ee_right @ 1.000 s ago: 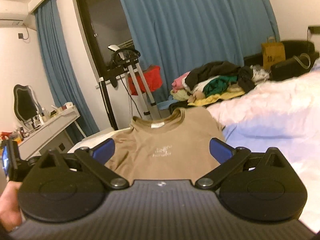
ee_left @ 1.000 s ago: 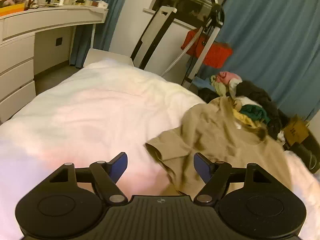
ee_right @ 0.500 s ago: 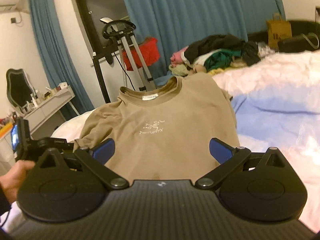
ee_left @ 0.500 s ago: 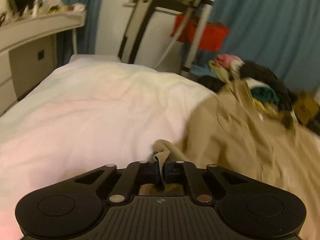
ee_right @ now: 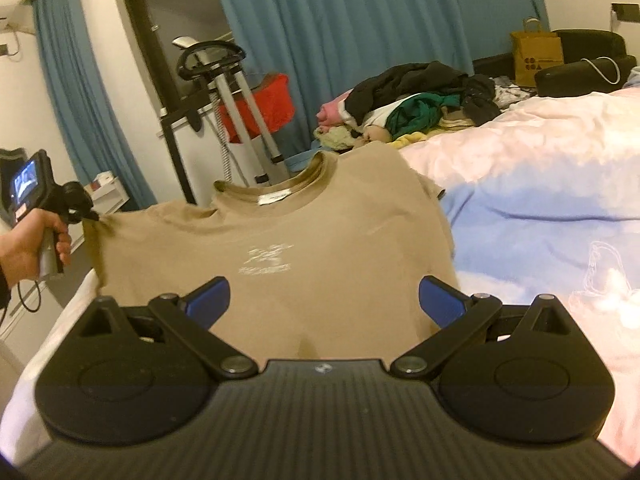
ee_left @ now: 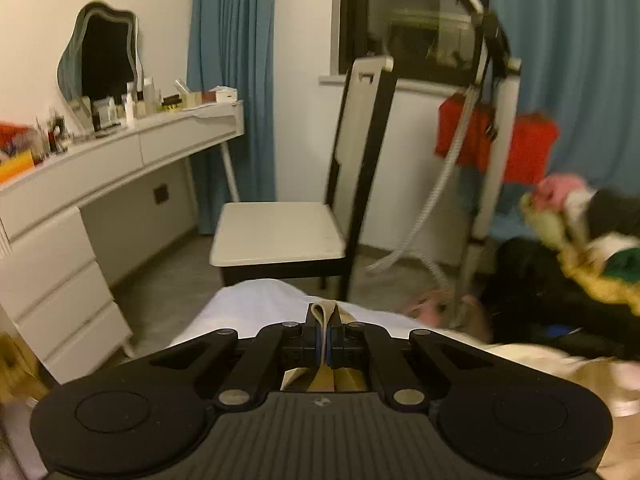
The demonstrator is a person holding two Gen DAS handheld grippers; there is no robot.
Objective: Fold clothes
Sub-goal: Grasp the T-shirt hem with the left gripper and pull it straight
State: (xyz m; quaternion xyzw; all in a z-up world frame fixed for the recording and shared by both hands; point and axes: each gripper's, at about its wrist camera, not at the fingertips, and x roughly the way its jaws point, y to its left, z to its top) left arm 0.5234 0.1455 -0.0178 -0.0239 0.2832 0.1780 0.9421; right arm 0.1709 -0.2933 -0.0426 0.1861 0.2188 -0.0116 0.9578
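Tan cloth is pinched between the pressed-together blue pads of your left gripper (ee_left: 325,344), a small fold of the shirt's sleeve standing up just past the tips, with the white chair (ee_left: 280,236) and the dressing table (ee_left: 120,160) beyond it off the bed's edge. From the right wrist view you can see that same gripper at the far left, in your left hand (ee_right: 28,248), holding the sleeve end out to the side so the cloth is drawn taut from it toward the body of the shirt. Your right gripper (ee_right: 324,300) is spread wide with nothing between its pads, and it hovers over the lower part of the shirt (ee_right: 320,240), near the hem. The shirt lies front up on the bed (ee_right: 540,220), its long axis running straight away from the right gripper: hem nearest you, the pale print in the middle, the collar and label at the far end, pointing toward the pile of clothes (ee_right: 420,96). So the right sleeve lies ahead and to the right of your open gripper, near the bed's blue patch, and that hand is plainly the nearer one to it. I judge the next move turns on that: reach forward and right, along the shirt's side, to match the left hand's hold.
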